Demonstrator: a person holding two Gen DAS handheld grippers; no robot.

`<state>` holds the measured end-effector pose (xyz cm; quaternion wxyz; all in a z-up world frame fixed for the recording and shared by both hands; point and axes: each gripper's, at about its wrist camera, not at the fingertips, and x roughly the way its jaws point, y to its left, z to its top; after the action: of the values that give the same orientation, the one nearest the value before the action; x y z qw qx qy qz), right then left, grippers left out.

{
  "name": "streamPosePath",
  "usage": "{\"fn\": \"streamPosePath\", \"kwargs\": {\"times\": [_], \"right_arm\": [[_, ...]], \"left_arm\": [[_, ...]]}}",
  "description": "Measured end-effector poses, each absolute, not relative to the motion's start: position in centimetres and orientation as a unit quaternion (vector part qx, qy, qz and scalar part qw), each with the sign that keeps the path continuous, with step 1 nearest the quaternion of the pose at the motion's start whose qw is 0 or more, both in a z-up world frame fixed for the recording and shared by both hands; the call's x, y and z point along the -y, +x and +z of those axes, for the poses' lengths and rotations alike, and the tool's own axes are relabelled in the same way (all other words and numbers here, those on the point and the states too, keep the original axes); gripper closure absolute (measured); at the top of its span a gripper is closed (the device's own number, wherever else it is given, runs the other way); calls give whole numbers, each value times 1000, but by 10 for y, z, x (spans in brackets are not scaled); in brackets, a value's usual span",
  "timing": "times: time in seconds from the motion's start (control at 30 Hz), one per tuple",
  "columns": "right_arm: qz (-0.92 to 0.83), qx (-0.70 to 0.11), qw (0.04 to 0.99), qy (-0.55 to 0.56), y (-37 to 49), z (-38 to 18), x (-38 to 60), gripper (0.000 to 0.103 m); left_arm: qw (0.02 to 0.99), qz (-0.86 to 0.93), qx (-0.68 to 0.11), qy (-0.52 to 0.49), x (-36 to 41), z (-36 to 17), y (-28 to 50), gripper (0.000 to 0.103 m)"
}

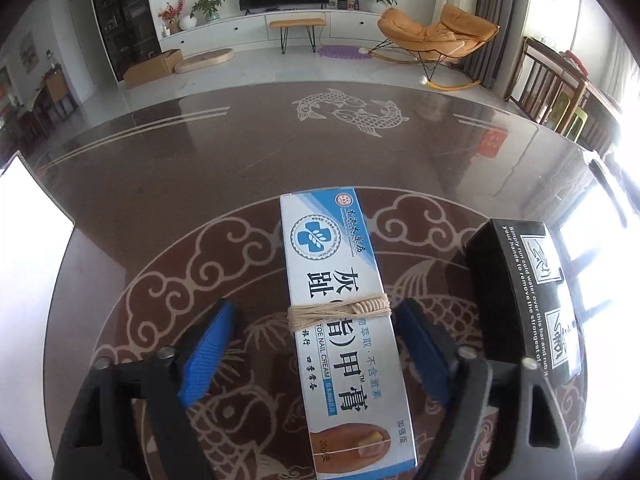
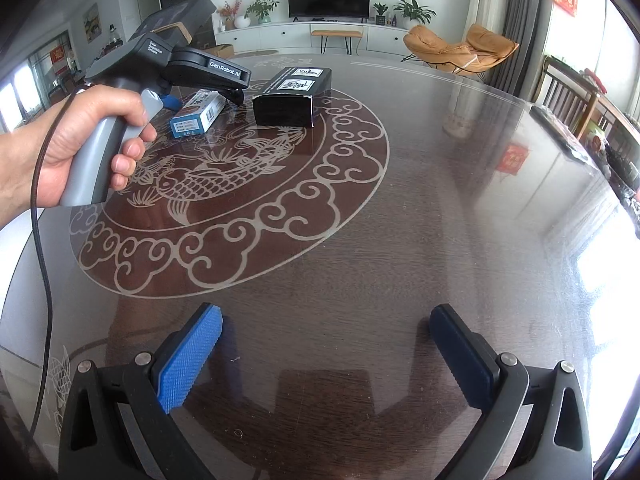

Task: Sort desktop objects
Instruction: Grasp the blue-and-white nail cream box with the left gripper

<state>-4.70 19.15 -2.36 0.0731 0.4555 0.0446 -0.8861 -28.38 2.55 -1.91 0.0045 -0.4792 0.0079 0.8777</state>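
A long blue-and-white nail cream box (image 1: 340, 320), with string wound round its middle, lies flat on the dark glass table (image 1: 200, 184). My left gripper (image 1: 316, 320) is open with its blue pads on either side of the box; the right pad is close to the box edge, the left pad stands apart. A black box (image 1: 524, 292) lies just to the right. In the right wrist view the cream box (image 2: 198, 114) and the black box (image 2: 290, 98) lie far left, with the left gripper's body above them. My right gripper (image 2: 326, 332) is open and empty over bare table.
A white sheet or board (image 1: 28, 216) lies at the table's left edge. Dark items (image 2: 616, 160) sit along the table's right edge, with wooden chairs beyond. The table (image 2: 400, 220) has an etched fish-and-cloud pattern.
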Motion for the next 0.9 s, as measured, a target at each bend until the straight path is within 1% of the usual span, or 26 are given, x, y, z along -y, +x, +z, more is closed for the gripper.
{"fn": "streamPosePath", "kwargs": {"times": [0.03,0.1,0.27,0.57,0.63,0.67,0.7,0.73,0.8,0.9], "right_arm": [[-886,-45,73,456,-47,-24,-191,0],[-886,-45,73,456,-47,-24,-191,0],[-886,-44,73,456,-47,-24,-192,0],[-886,-45,73,456,-47,-24,-191,0],[-886,-45,73,456,-47,-24,-191,0],[-886,-45,73,456,-47,-24,-191,0],[-886,-45,73,456,-47,-24,-191,0],[-886,-45,73,456,-47,-24,-191,0],[-886,-45,73,456,-47,-24,-191,0],[-886,-45,73,456,-47,-24,-191,0]], "left_arm": [[13,880,-16,-474,-26,-18,-280,57],[21,884,-33,-467,-27,-18,-272,58],[17,891,-17,-453,-11,-18,-239,58],[27,895,-22,-445,32,-19,-120,58],[23,896,-19,-444,40,-20,-99,56],[20,897,-19,-442,43,-21,-91,53],[14,897,-19,-442,45,-22,-86,38],[7,893,-14,-449,48,-24,-86,18],[-2,884,0,-468,55,-28,-92,2],[0,882,-3,-471,54,-31,-94,0]]}}
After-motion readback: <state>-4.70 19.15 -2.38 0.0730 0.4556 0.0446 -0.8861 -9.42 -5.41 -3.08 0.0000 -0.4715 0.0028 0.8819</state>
